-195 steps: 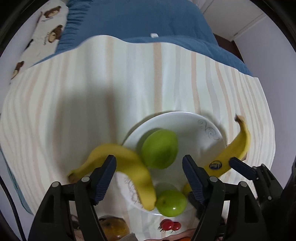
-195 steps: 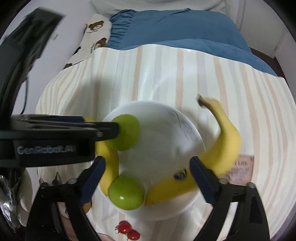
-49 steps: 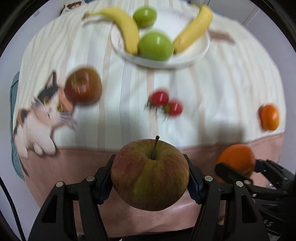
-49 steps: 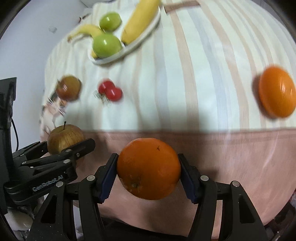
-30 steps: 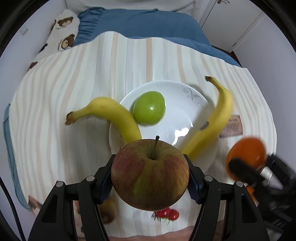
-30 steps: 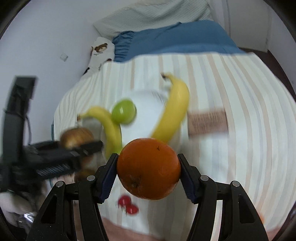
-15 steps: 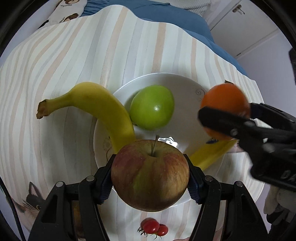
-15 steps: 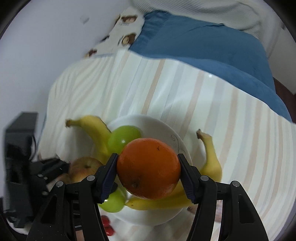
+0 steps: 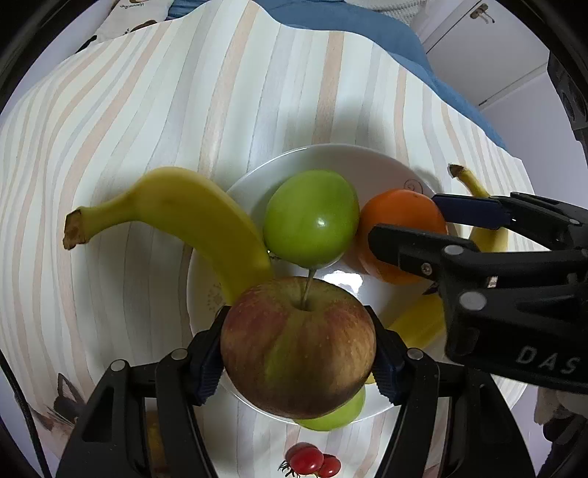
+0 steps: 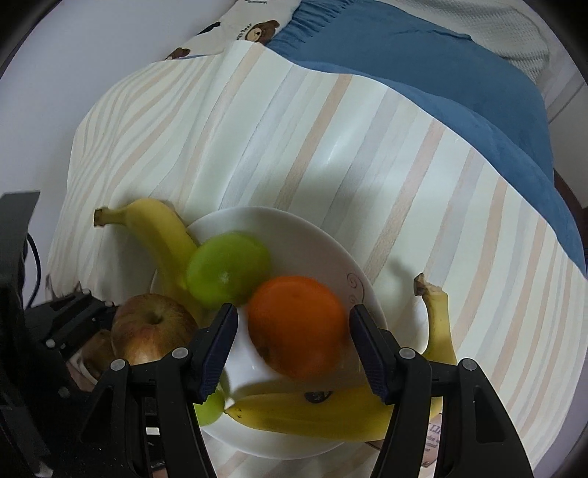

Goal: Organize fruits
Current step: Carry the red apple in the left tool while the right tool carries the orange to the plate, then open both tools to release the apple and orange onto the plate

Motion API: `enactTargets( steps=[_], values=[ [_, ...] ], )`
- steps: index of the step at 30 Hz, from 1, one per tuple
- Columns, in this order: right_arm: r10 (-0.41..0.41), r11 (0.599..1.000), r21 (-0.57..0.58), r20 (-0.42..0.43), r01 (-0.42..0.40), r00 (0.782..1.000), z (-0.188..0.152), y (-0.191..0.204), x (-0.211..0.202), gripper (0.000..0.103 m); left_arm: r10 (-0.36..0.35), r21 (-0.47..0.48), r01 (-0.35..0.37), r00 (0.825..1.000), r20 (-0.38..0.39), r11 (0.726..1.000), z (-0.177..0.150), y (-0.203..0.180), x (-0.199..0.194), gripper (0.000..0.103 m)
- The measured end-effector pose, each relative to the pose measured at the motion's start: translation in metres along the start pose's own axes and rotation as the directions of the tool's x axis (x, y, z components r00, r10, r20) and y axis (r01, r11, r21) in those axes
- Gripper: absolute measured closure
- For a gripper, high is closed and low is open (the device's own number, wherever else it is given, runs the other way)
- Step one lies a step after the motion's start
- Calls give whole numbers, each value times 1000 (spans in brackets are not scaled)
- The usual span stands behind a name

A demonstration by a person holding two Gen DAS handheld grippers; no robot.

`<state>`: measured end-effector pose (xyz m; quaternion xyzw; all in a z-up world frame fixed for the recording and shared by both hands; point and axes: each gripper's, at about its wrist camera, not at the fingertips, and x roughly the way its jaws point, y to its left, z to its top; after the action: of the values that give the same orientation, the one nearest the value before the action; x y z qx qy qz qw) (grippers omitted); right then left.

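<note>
Striped cream and tan cloth [image 10: 330,128] lies over a bed, with a blue bedcover [image 10: 422,55] and a bear-print pillow [image 10: 253,31] beyond its far edge.

The left gripper [image 9: 297,331] points down, its fingers pinching a red and green apple with a short stem [image 9: 297,345] by its sides. The apple hangs above the near part of a white round plate with a thin swirl pattern [image 10: 294,217].

The right gripper [image 10: 290,323] also points down over the plate. Its fingers are spread on either side of a round orange [image 10: 297,323], which looks blurred. A clear gap shows between the left pad and the fruit, and a narrower one on the other side. From the left wrist view the orange sits low in the plate, touching a glossy green apple [image 9: 312,220] beside it.

A second green apple [image 9: 334,415] lies at the near rim, mostly hidden under the held apple. One yellow banana [image 9: 191,209] rests across the plate's left rim with its stem out on the cloth. Another yellow banana with a dark sticker [image 10: 323,415] curves along the right and near rim.

Two small red cherry tomatoes [image 9: 312,461] lie on the cloth, just nearer than the plate.
</note>
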<state>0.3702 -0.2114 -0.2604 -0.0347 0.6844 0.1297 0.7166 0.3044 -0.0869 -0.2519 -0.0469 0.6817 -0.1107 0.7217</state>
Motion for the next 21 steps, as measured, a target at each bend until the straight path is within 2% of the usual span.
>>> enactTargets(
  steps=[5, 11, 15, 18, 21],
  values=[
    [-19, 999, 44, 3, 19, 1000, 1, -11, -6, 34, 7, -14, -7, 1000, -24, 1000, 8, -6, 6, 38],
    [18, 995, 98, 35, -22, 999, -8, -24, -22, 34, 1, -26, -1, 1000, -12, 1000, 11, -6, -1, 37],
    [17, 992, 125, 69, -25, 997, -11, -29, -34, 30, 6, 1, -6, 1000, 27, 1000, 16, -14, -18, 25],
    [19, 988, 153, 94, -34, 995, -20, -35, -45, 29, 12, 11, -12, 999, 47, 1000, 17, -17, -29, 24],
    [20, 982, 183, 123, -43, 992, -30, -29, -60, 22, 20, 11, -21, 998, 60, 1000, 13, -12, -39, 21]
  ],
)
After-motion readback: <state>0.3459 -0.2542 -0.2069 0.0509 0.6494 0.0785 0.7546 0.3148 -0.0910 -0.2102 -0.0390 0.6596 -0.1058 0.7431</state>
